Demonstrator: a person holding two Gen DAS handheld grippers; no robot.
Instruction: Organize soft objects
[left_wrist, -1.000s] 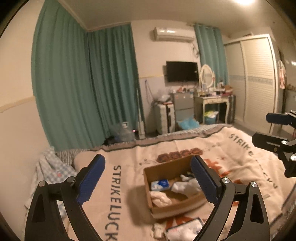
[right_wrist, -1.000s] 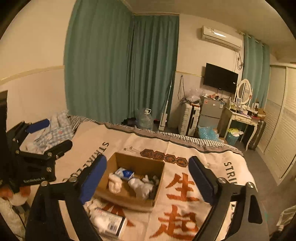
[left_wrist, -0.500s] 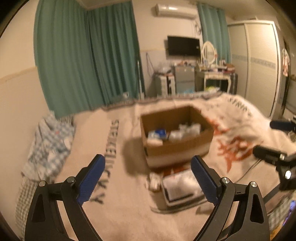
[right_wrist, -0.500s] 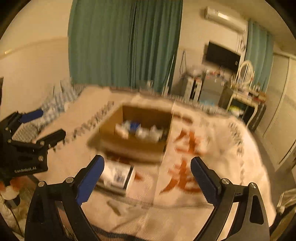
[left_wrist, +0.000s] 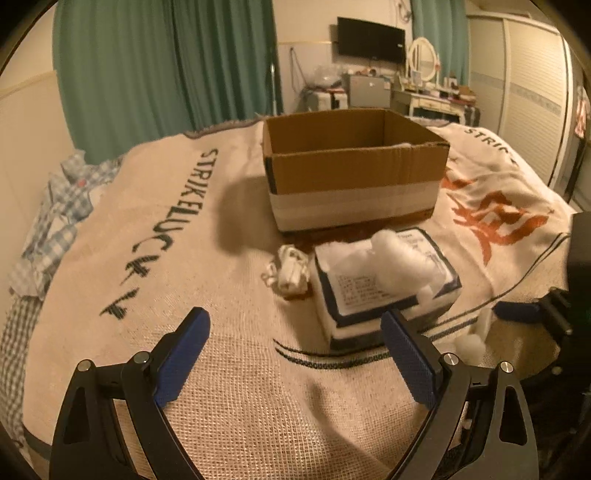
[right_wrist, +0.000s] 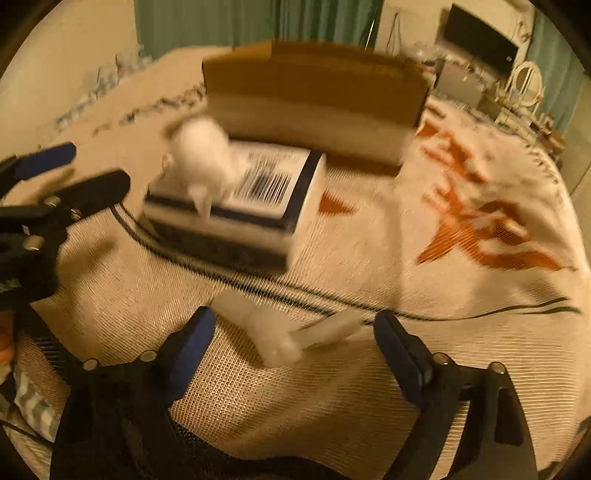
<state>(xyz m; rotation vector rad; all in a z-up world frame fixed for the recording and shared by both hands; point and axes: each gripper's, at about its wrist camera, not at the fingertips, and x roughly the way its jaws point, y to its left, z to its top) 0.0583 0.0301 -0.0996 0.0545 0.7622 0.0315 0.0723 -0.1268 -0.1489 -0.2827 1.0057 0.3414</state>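
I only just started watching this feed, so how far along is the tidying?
Done: cannot tell; the cardboard box hides its contents. In hand: nothing; left gripper and right gripper are open. Left: cotton on the packet, a loose cotton piece, a white bundle.

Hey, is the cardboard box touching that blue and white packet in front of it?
Apart. The left wrist view shows a strip of bedspread between the cardboard box and the blue and white packet; the right wrist view is too blurred to add anything.
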